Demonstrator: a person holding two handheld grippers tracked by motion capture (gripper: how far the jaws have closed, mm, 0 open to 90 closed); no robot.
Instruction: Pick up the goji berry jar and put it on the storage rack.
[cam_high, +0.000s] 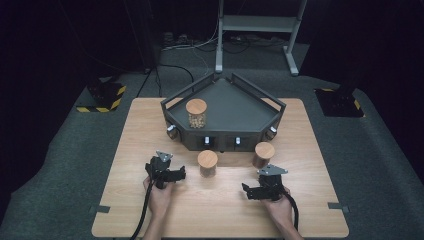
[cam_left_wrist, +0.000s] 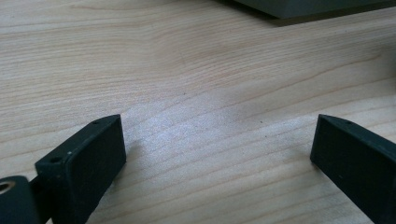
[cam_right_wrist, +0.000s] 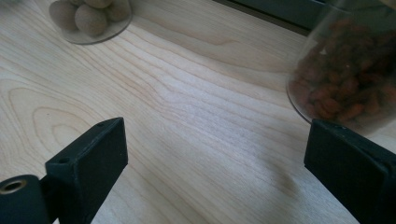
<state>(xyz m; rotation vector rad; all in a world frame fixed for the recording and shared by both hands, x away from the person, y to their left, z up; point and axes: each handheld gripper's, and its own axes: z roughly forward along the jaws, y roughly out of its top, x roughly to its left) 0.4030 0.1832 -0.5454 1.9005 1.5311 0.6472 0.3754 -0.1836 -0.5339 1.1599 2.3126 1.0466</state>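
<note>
A: Two hand-held tongs are seen low over a light wooden tabletop (cam_high: 300, 150). The left tongs (cam_high: 181, 175) are held with the jaws wide apart, nothing between them, only bare wood grain being shown in the left gripper view (cam_left_wrist: 217, 140).

B: And the right tongs (cam_high: 247, 191)?

A: Their jaws are likewise spread, with nothing clamped. In the right gripper view (cam_right_wrist: 215, 154), a glass jar of reddish-brown pieces (cam_right_wrist: 348, 79) is seen just beyond the right-hand jaw, apart from it. A second jar, filled with pale round balls (cam_right_wrist: 91, 16), is seen farther off at the upper left.

B: Where are those jars placed on the tabletop?

A: In the high view, the reddish-brown jar (cam_high: 263, 155), capped by a wooden lid, is stood near the right tongs, just in front of a dark angular tray (cam_high: 235, 107). The jar of balls (cam_high: 207, 163), likewise wood-lidded, is stood between the two tongs, slightly farther back. A third lidded jar (cam_high: 196, 113) is seen resting inside the tray, at its left side.
</note>
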